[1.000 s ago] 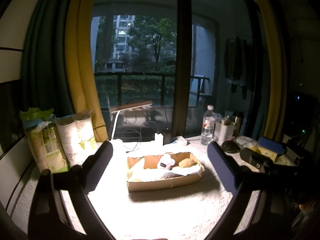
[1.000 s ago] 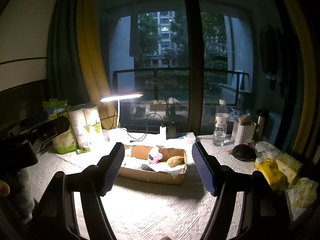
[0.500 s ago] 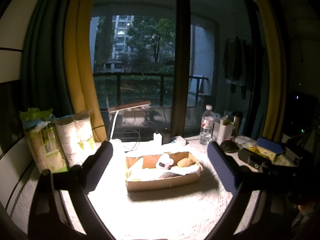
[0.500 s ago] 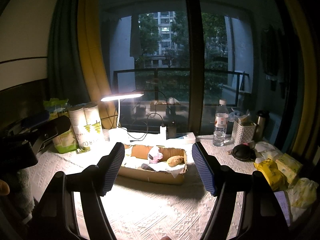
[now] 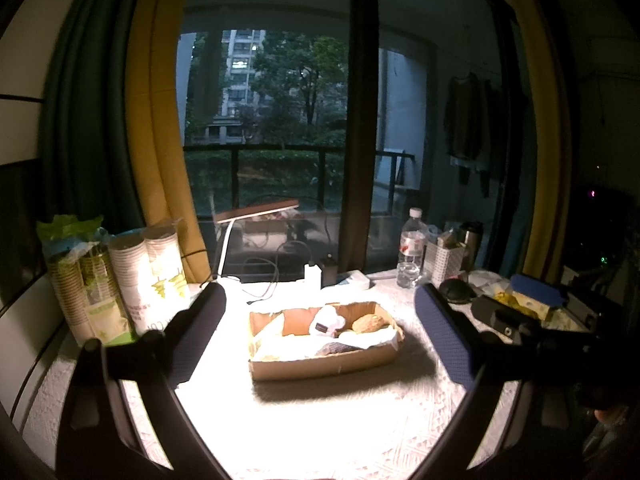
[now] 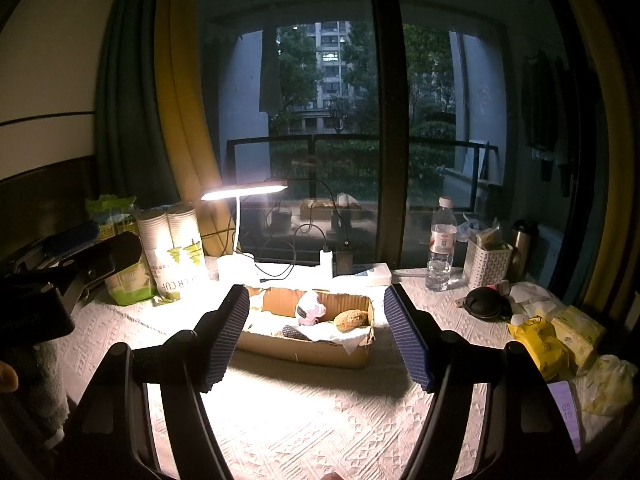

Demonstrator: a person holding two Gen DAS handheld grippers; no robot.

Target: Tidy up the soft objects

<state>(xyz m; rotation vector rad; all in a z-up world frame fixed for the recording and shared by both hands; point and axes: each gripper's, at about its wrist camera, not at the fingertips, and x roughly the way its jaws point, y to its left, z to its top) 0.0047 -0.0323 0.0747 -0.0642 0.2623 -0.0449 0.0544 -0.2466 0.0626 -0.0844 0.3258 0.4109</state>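
A shallow cardboard box [image 5: 324,364] stands on the white tablecloth, also in the right wrist view [image 6: 304,350]. In it lie a pink-white plush toy [image 5: 329,320] [image 6: 310,308], a round brown plush [image 5: 367,322] [image 6: 351,319], a dark patterned cloth [image 5: 337,347] and white fabric. My left gripper [image 5: 320,334] is open and empty, held in front of the box. My right gripper [image 6: 316,332] is open and empty, also short of the box. Each gripper shows at the other view's edge.
Stacks of paper cups [image 6: 176,248] stand left. A lit desk lamp [image 6: 244,192], chargers and cables sit behind the box. A water bottle [image 6: 441,244], white basket [image 6: 486,262], black round case [image 6: 486,303] and yellow packets [image 6: 540,344] are right.
Both views have shifted only slightly; the box sits a little lower in the frame. Both grippers stay open and empty.
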